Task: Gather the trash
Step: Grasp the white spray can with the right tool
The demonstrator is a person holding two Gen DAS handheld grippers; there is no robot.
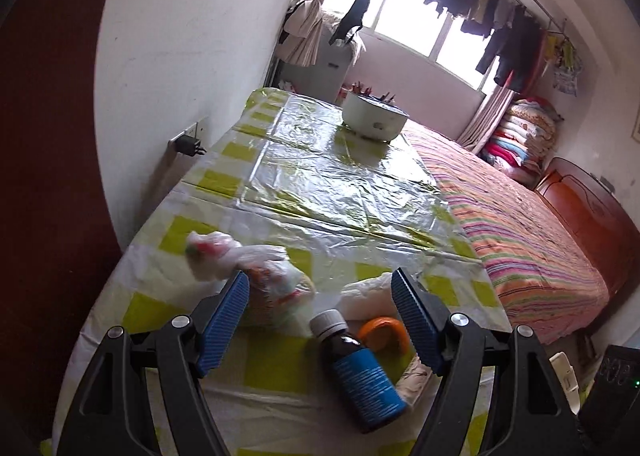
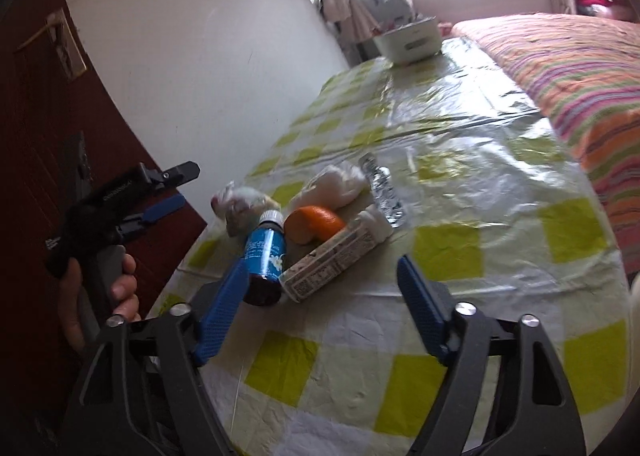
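A heap of trash lies on the checked tablecloth [image 1: 320, 192]. It holds a brown bottle with a blue label [image 1: 360, 368] [image 2: 266, 252], an orange peel [image 1: 382, 334] [image 2: 314, 222], a printed carton [image 2: 340, 256], a foil blister strip [image 2: 384, 192], a white tissue wad [image 1: 368, 292] [image 2: 332, 184] and a crumpled plastic bag [image 1: 240, 260] [image 2: 240, 204]. My left gripper [image 1: 320, 280] hovers open over the bottle and the peel, touching nothing. My right gripper [image 2: 322, 264] is open just short of the carton, its left finger beside the bottle. The left gripper [image 2: 188, 184], held by a hand [image 2: 120, 284], also shows in the right wrist view.
A white pot [image 1: 374, 118] stands at the table's far end. A bed with a striped cover [image 1: 520, 224] runs along the table's right side. The white wall with a plugged-in charger [image 1: 190, 144] borders the left side. A dark red door [image 2: 40, 136] is at the near left.
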